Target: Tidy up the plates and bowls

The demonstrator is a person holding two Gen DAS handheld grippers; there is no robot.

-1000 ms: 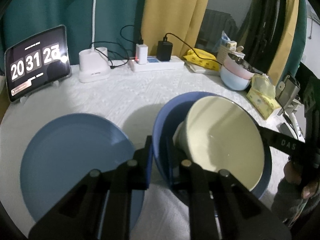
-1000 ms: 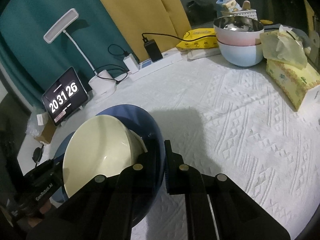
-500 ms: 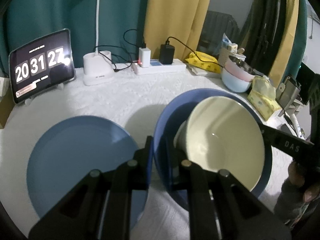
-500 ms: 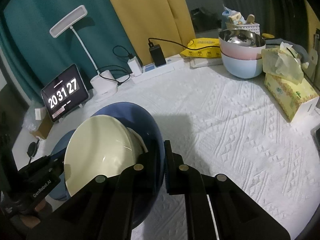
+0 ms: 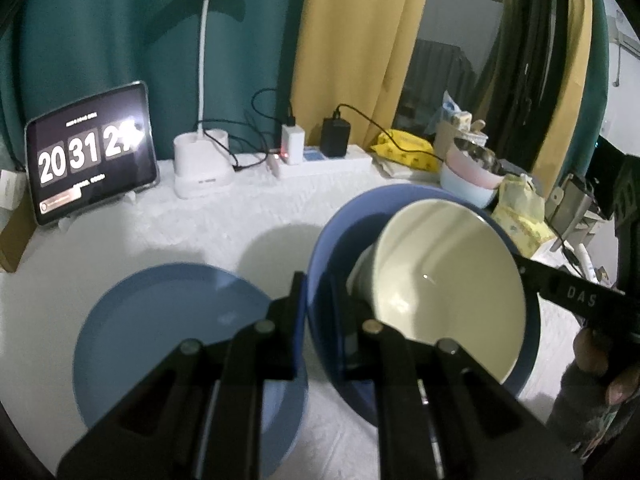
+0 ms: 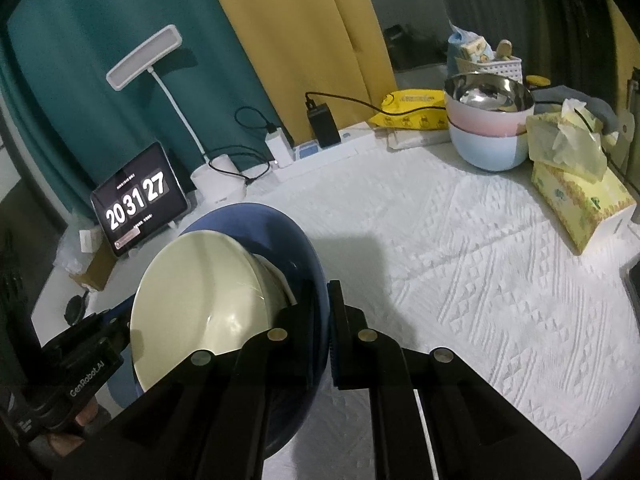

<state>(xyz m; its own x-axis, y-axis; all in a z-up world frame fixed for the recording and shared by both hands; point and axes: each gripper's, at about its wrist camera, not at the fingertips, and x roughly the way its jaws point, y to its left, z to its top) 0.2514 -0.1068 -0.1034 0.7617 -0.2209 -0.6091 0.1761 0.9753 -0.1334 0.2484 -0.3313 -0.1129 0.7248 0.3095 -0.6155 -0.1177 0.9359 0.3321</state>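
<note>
A dark blue plate [image 5: 332, 240] [image 6: 288, 224] is held in the air, tilted, with a cream bowl [image 5: 448, 280] [image 6: 200, 292] sitting in it. My left gripper [image 5: 318, 304] is shut on the plate's left rim. My right gripper [image 6: 320, 312] is shut on its opposite rim. A second blue plate [image 5: 160, 328] lies flat on the white tablecloth, below and left of the held plate. Stacked bowls, pink on light blue with a steel one inside [image 6: 488, 120] [image 5: 470, 170], stand at the back right.
A tablet clock [image 5: 90, 154] [image 6: 140, 198], a white desk lamp [image 5: 204, 164] and a power strip with chargers [image 6: 320, 148] line the back edge. A tissue box [image 6: 580, 196] and a yellow packet [image 6: 412, 110] are at the right.
Both grippers have lifted the blue plate with the cream bowl higher above the table; the table and the flat plate look farther away. The grips are unchanged.
</note>
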